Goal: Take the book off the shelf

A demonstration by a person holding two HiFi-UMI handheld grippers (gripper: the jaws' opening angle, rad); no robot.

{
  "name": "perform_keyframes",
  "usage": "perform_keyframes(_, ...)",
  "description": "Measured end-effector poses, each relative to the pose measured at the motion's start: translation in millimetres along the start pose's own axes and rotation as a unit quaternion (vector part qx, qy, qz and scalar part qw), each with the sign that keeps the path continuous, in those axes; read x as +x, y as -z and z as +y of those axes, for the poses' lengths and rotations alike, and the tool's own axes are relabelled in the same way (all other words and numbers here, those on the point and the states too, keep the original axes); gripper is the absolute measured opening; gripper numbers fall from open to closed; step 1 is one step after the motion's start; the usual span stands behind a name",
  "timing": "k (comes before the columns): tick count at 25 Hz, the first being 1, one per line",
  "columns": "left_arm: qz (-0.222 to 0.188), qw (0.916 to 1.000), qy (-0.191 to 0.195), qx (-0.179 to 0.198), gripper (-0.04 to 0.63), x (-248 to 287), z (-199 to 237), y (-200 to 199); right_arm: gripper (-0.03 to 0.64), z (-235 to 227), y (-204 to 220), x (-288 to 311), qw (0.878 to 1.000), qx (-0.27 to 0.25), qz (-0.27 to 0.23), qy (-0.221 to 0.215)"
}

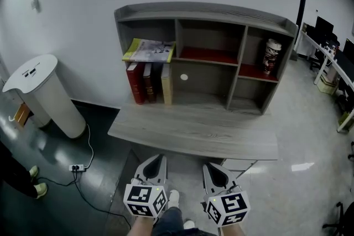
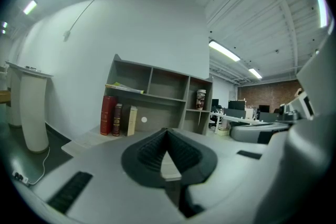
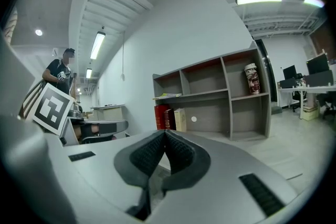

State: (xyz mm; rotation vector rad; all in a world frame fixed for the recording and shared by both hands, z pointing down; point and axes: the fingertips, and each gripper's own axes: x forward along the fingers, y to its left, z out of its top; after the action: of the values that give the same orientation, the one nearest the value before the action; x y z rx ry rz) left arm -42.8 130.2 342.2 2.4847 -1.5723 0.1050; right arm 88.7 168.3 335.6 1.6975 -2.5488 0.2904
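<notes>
Head view: left tool [image 1: 157, 157], right tool [image 1: 212, 165] near desk [image 1: 193, 131] edge; not touching.

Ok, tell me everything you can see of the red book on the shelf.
The red book is thick and hardback-looking, with its red spine facing out. It is closed and stands upright, leftmost of three in the lower left compartment, its foot on the grey wood-look desk surface, one side against a darker book.

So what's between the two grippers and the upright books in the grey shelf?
Just the bare grey wood-grain desktop, seen in the head view.
</notes>
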Motion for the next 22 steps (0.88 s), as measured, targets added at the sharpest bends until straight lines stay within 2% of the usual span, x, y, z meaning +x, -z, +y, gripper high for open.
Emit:
perform_keyframes(10,0.003,0.9996,-0.008,-0.026,0.012,38,27,1,0.008,-16,4,39,1.0,0.001,0.018,0.0)
perform_keyframes(22,0.012,0.9993,-0.007,-0.034,0.012,124,68,-6,0.008,-44,-3,124,0.999,-0.003,0.035,-0.002)
